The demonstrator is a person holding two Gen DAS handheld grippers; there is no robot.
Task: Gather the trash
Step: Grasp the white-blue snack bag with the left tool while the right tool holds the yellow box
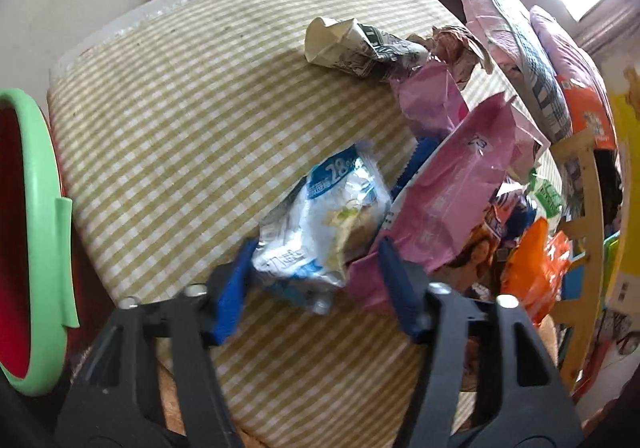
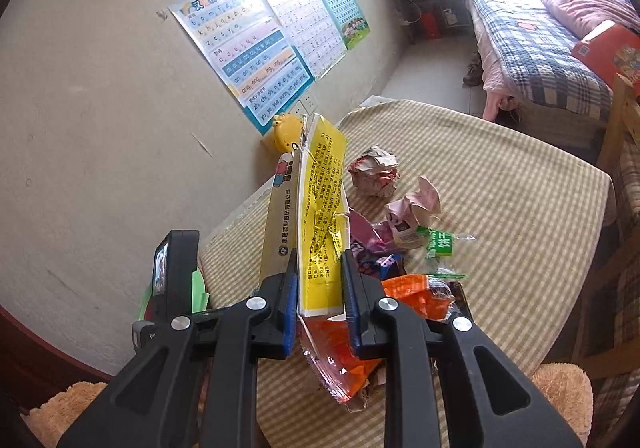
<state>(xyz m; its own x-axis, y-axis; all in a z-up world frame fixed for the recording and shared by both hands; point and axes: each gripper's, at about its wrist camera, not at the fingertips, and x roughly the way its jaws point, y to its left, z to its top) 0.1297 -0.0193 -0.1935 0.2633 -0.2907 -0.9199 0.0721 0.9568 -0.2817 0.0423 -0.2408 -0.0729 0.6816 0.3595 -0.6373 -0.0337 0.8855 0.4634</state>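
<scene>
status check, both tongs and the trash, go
Left tongs open around blue-white snack wrapper, pink bag crowding alongside. Right tongs shut on yellow packet. Green-rimmed bin far left.

Tabletop (image 1: pixel 180 135): yellow-green and white check. Bin (image 1: pixel 44 248): red, mint-green rim. Wrappers: blue-white packet (image 1: pixel 328 215), pink bag (image 1: pixel 448 183), yellow box (image 2: pixel 324 215), orange wrapper (image 2: pixel 416 294).

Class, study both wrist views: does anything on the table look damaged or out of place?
Yes. The yellow packet clamped in the right gripper is torn and creased mid-length. Crumpled wrappers, like the newspaper wad, litter the checked tablecloth.
</scene>
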